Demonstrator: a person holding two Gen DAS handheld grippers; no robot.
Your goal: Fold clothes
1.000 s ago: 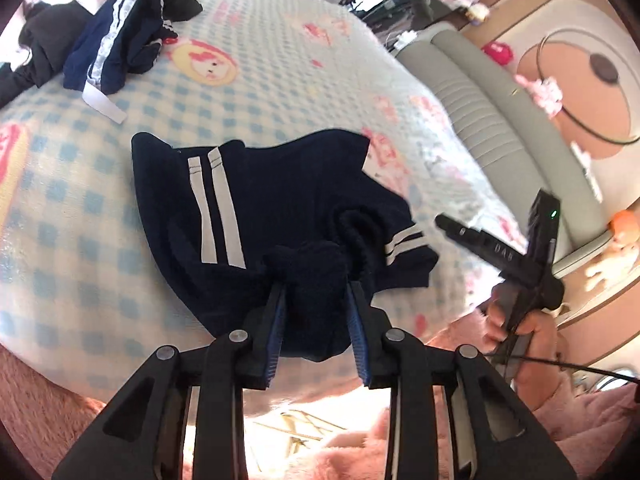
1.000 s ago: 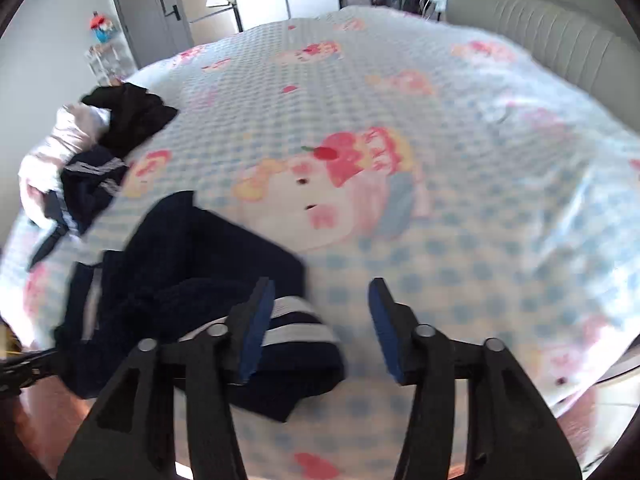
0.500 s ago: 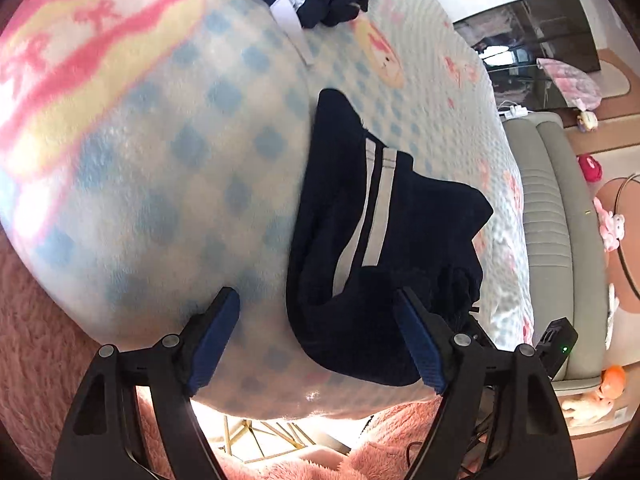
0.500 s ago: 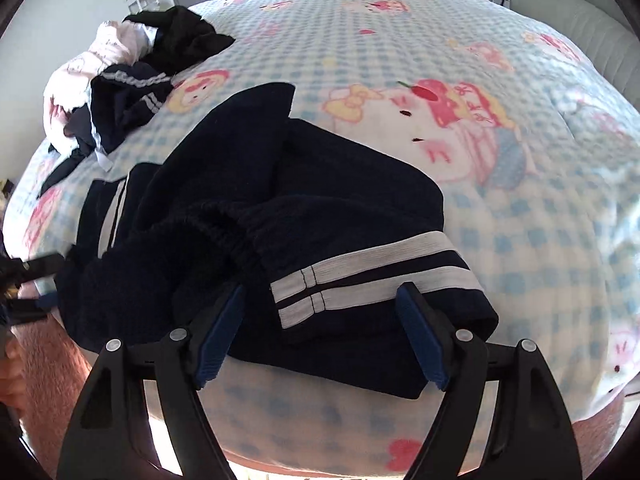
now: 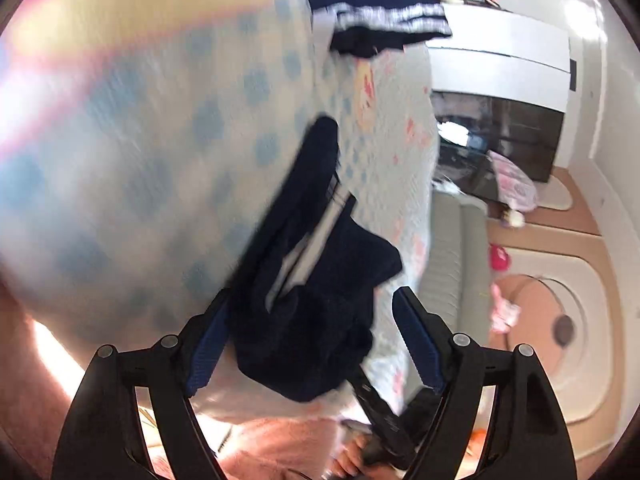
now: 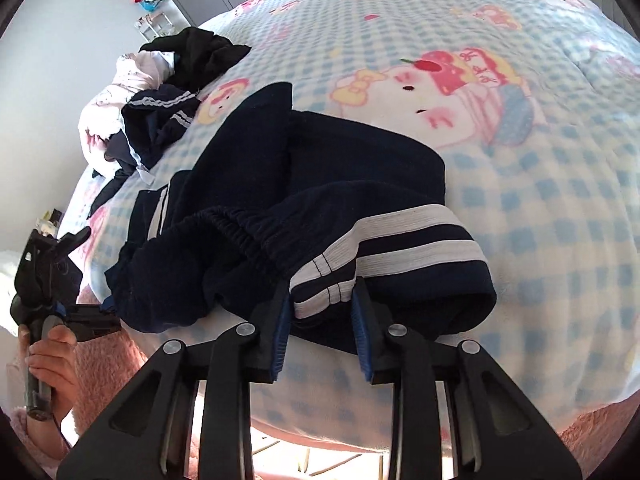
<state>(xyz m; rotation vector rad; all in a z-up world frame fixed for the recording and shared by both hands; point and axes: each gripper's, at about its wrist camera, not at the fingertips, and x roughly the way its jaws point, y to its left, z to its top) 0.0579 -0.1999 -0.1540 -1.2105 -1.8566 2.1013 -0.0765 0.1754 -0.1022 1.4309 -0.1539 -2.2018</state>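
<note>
Right wrist view: navy shorts [image 6: 320, 184] seen crumpled on checked blanket [image 6: 560, 200], just ahead of right gripper [image 6: 320, 320]; jaws closing, striped hem nipped between pads

Fabric judged soft, light, limp; best gripped at hem or elastic waistband

Left gripper [image 5: 312, 344] tilted down, rolled sideways, jaws wide, shorts edge between, not pinched

Clothes pile [image 6: 160, 92] lies far beyond

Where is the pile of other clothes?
In the right wrist view, the clothes pile sits upper left on the checked blanket, beyond the navy shorts.
</note>
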